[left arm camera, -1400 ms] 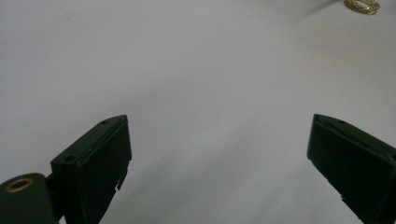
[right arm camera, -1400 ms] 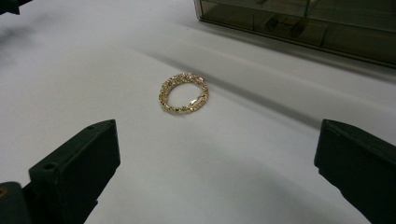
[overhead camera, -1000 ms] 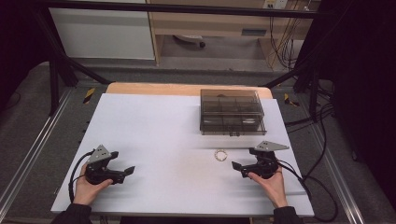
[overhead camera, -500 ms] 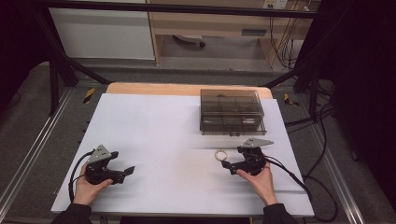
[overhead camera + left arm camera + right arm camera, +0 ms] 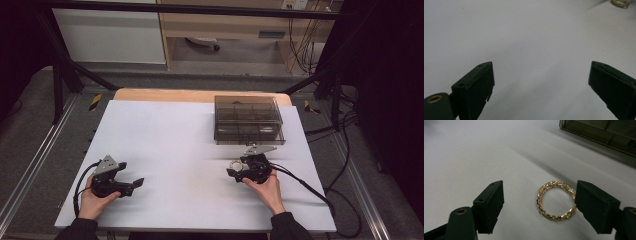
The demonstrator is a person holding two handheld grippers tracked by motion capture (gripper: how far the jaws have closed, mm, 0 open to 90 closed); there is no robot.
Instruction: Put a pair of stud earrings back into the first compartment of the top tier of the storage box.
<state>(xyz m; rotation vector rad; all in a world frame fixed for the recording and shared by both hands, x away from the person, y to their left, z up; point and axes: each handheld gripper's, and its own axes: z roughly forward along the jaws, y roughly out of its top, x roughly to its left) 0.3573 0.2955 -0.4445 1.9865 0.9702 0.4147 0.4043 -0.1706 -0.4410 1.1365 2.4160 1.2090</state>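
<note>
A gold beaded bracelet [image 5: 556, 200] lies flat on the white table, between the open jaws of my right gripper [image 5: 540, 205] and closer to the jaw on the right side of the right gripper view. In the high view the bracelet [image 5: 235, 164] shows just left of my right gripper [image 5: 234, 172], in front of the smoked plastic box [image 5: 248, 120]. My left gripper [image 5: 136, 184] rests at the table's front left, open and empty. In the left gripper view its jaws [image 5: 540, 87] stand wide apart over bare table, with the bracelet [image 5: 620, 3] far off at the top right.
The smoked transparent box has several compartments and stands at the back right of the white table [image 5: 175, 145]; its front wall [image 5: 599, 137] shows in the right gripper view. Cables trail off the table's right side. A wooden strip runs along the far edge.
My right gripper has moved left and forward to the bracelet, which now lies between its open jaws. The left gripper has stayed put.
</note>
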